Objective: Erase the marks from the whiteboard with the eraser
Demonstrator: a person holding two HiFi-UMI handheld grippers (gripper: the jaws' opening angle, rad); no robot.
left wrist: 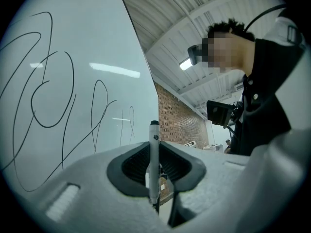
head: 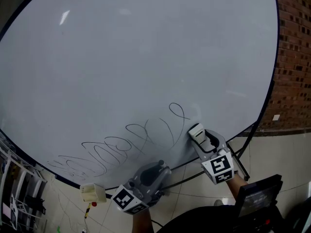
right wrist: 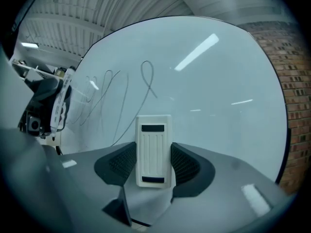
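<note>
Head view: whiteboard (head: 146, 57) fills most of the frame. Black looping marks (head: 112, 152) run along its lower part, from lower left up to a loop near centre-right. Right gripper (head: 200, 137) is clamped on the white eraser (head: 196, 131), which sits at the board just right of the last loop; can't tell if it touches the surface. Left gripper (head: 158, 170) hangs below the board's lower edge, clear of the marks. A small beige box (head: 92, 192) sits by that edge, further left. Brick wall (head: 291, 57) on the right.

Left gripper view: jaws are closed on a white marker (left wrist: 154, 154) with a dark cap, held upright between the pads. Board with the scribbles (left wrist: 48, 101) is to the left, seen at a shallow angle. Brick wall (left wrist: 177, 123) behind, and a person in a dark top (left wrist: 262, 96) on the right. A ceiling light (left wrist: 185, 63) is lit overhead.

Right gripper view: jaws grip the eraser (right wrist: 154, 147) by its two long sides, upright and centred, ribbed face toward the camera. Board is straight ahead, with the marks (right wrist: 124, 96) up and to the left of the eraser. The left gripper (right wrist: 46, 106) with its marker (right wrist: 60, 106) shows at the far left edge.
</note>
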